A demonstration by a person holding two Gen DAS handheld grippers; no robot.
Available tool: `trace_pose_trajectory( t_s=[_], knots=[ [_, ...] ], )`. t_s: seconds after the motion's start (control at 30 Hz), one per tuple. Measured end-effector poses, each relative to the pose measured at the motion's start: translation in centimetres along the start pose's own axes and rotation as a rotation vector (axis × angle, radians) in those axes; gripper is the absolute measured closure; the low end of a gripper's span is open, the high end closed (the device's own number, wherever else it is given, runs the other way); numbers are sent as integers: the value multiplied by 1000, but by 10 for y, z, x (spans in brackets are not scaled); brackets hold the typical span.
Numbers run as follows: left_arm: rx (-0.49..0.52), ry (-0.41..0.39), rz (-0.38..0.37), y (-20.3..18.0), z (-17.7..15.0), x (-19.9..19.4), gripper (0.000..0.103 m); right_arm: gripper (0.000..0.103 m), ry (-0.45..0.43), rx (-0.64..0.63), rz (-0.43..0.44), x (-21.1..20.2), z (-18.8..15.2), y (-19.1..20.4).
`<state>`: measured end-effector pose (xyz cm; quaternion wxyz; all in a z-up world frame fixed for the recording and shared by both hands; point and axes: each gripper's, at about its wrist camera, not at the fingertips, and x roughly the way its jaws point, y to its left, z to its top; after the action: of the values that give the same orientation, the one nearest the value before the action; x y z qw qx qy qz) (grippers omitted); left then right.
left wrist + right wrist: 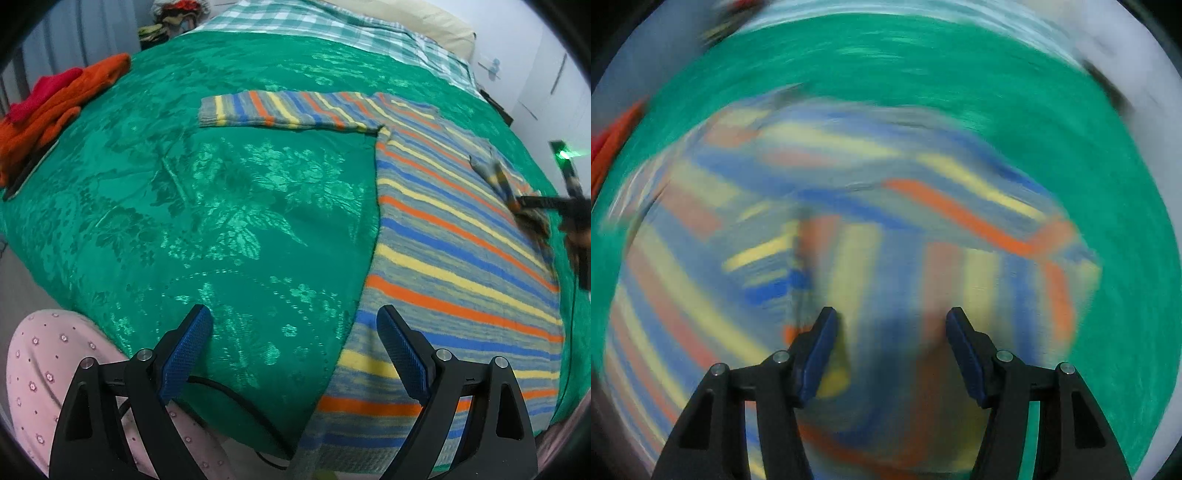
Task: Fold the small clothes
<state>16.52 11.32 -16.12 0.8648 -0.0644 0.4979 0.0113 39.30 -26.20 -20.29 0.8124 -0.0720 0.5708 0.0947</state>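
Observation:
A small striped knit sweater (454,236) in grey, blue, yellow and orange lies flat on the green bedspread (221,206), its left sleeve stretched out to the left. My left gripper (293,317) is open and empty, low over the sweater's near left hem. The right gripper shows at the far right of the left wrist view (535,201), over the sweater's folded-in right sleeve. In the right wrist view, heavily blurred by motion, my right gripper (890,317) is open over the striped sweater (849,229).
Orange and red clothes (55,107) lie piled at the bed's left edge. A checked sheet (295,18) and a pillow lie at the far end. My pink-clad knee (44,369) and a black cable (236,402) are at the near edge.

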Motion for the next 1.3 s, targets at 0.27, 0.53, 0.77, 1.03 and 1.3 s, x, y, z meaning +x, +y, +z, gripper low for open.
trace_pose_trajectory(
  t_s=[0.27, 0.53, 0.77, 1.03, 1.3],
  knots=[
    [-12, 12, 5, 4, 1, 7, 11, 41, -134, -231, 245, -78, -45, 20],
    [23, 17, 17, -5, 0, 9, 11, 57, -102, 342, 359, -42, -48, -82],
    [1, 16, 23, -1, -1, 9, 11, 37, -149, 479, 162, -37, -62, -94],
    [15, 19, 26, -3, -1, 9, 11, 96, -39, 580, 115, 10, -68, -118],
    [-4, 8, 10, 2, 0, 6, 11, 54, -156, 473, -19, -42, -70, -101]
  ],
)
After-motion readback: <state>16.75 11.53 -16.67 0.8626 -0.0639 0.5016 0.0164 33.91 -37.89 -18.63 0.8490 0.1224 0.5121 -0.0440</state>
